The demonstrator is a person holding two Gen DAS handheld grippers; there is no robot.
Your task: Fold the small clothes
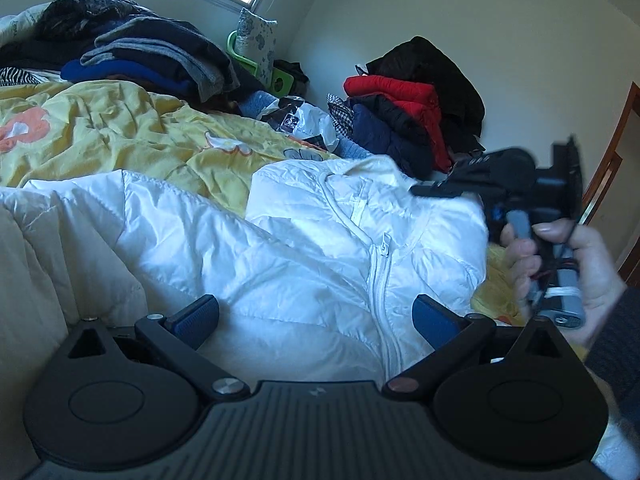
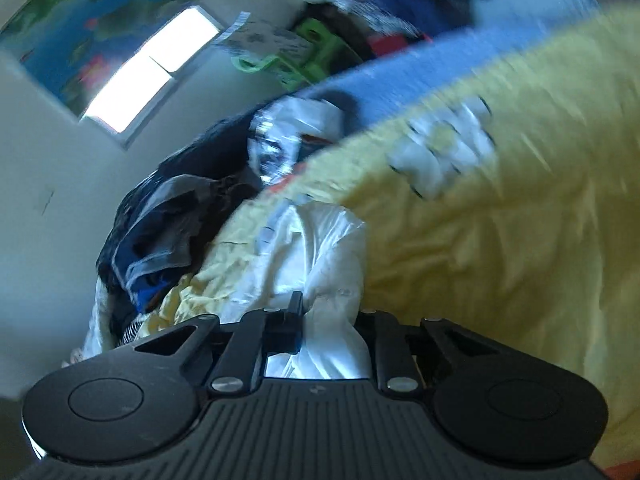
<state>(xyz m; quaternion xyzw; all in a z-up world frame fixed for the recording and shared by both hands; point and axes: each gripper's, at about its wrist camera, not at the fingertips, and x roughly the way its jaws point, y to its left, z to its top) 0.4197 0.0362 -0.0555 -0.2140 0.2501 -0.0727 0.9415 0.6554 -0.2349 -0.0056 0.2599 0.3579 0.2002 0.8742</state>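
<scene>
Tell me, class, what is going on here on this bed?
A person is folding a white puffer jacket spread zipper-up on a yellow quilt, with a two-finger gripper in each hand. The right gripper is pinched on a bunch of the jacket's white fabric. The left gripper is open, its blue pads low over the jacket's front and gripping nothing. Piles of dark clothes and a red jacket sit further back on the bed.

white jacket (image 1: pixel 304 240) lies on yellow quilted bed (image 1: pixel 120 132).
</scene>
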